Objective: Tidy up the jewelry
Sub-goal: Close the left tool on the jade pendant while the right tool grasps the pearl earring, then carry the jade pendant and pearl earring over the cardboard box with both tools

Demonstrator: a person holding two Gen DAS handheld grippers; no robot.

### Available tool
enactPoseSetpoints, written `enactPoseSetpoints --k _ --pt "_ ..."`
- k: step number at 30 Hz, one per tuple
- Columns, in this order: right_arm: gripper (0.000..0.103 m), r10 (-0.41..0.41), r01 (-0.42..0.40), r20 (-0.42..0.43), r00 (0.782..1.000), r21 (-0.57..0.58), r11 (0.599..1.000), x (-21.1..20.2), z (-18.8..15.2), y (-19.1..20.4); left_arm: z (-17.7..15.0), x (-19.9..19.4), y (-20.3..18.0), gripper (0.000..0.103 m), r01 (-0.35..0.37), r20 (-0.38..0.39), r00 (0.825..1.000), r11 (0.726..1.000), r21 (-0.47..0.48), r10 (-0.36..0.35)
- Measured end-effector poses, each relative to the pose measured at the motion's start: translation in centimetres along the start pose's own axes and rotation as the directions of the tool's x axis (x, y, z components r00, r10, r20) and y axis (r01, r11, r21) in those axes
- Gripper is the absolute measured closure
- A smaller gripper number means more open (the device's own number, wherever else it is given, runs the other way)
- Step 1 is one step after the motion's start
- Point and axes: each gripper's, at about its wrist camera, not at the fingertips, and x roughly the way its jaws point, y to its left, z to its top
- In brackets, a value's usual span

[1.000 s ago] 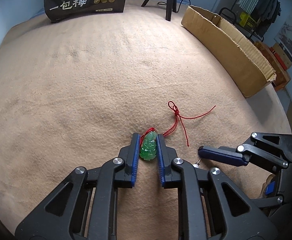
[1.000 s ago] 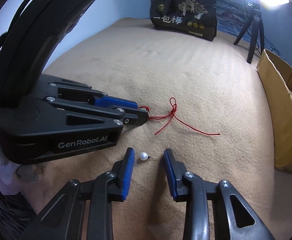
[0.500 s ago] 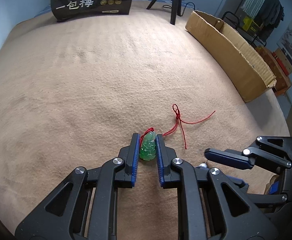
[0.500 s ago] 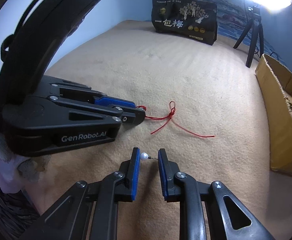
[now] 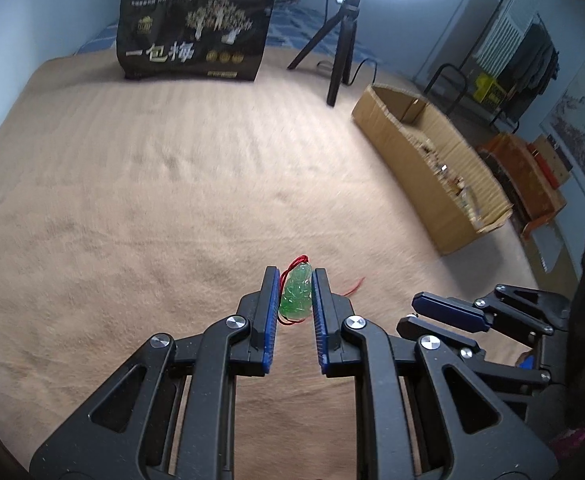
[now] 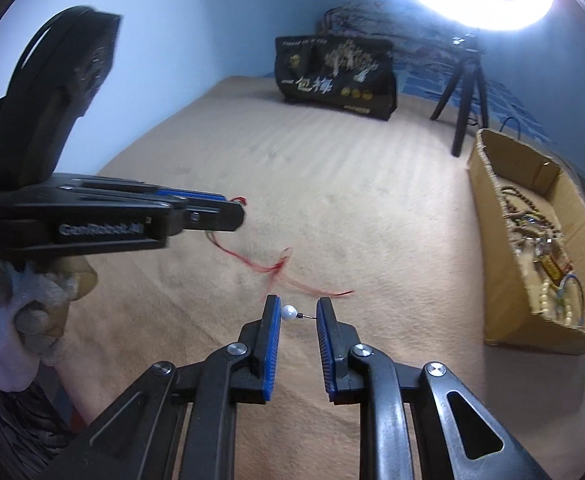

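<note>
My left gripper (image 5: 295, 294) is clenched on the green jade pendant (image 5: 297, 297), which sits upright between the blue pads near their tips, clear of the beige blanket (image 5: 172, 208). Its red cord (image 6: 280, 268) hangs from the pendant and trails down; in the right wrist view its loose end lies at or just above the blanket, ahead of my right gripper (image 6: 297, 314). I cannot tell whether it touches the surface.

My right gripper grasps the pearl stud earring (image 6: 288, 313). The pearl bears on the left pad and the pin points across toward the right pad. Contact is at the very tips, so I judge this hold to be marginal.

The cardboard box (image 6: 488, 240) stands along the right edge of the blanket, already holding beads and other jewellery. A black printed bag (image 5: 192, 40) and a tripod (image 5: 340, 56) stand at the far edge.

Assessment: the step in hand is carrying both pieces to the box. Recommendations:
- Maintain grip pressure on both tools; do not ease the right one, as the earring could pivot about its pin and drop into the pile.
- Lift the left gripper high enough that the cord clears the box wall and does not snag my right gripper.
- Release each piece low inside the box, one at a time.
</note>
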Motion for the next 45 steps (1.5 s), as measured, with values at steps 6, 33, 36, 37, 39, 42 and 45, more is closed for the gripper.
enactPoseSetpoints --k 6,33,36,37,39,42,45 --pt "0.086 -0.025 0.024 0.042 0.999 0.040 0.999 -2.0 0.6 -1.9 1.4 -2.0 -1.5 0.088 0.038 0.048 0.998 0.999 0.003 -0.038" --pt "0.086 -0.217 0.162 0.156 0.964 0.302 0.939 -9.5 3.7 -16.9 8.7 -4.0 -12.1 0.088 0.226 0.143 0.962 0.972 0.071 -0.234" --pt "0.086 -0.232 0.179 0.146 0.962 0.305 0.935 -9.3 4.0 -18.0 9.4 -3.7 -13.6 0.088 0.249 0.144 0.955 0.965 0.083 -0.259" --pt "0.086 -0.235 0.182 0.144 0.961 0.305 0.935 -9.2 4.0 -18.2 9.6 -3.6 -14.1 0.088 0.256 0.145 0.953 0.963 0.088 -0.266" --pt "0.086 -0.244 0.192 0.140 0.960 0.308 0.932 -9.0 4.2 -18.9 10.0 -3.3 -15.2 0.088 0.268 0.146 0.949 0.958 0.099 -0.280" --pt "0.086 -0.259 0.205 0.139 0.956 0.315 0.927 -8.8 4.5 -19.9 10.7 -2.7 -16.5 0.088 0.291 0.146 0.941 0.951 0.103 -0.304" --pt "0.086 -0.272 0.216 0.133 0.953 0.329 0.919 -8.6 4.5 -21.0 11.4 -1.8 -17.6 0.088 0.307 0.141 0.937 0.946 0.101 -0.319"
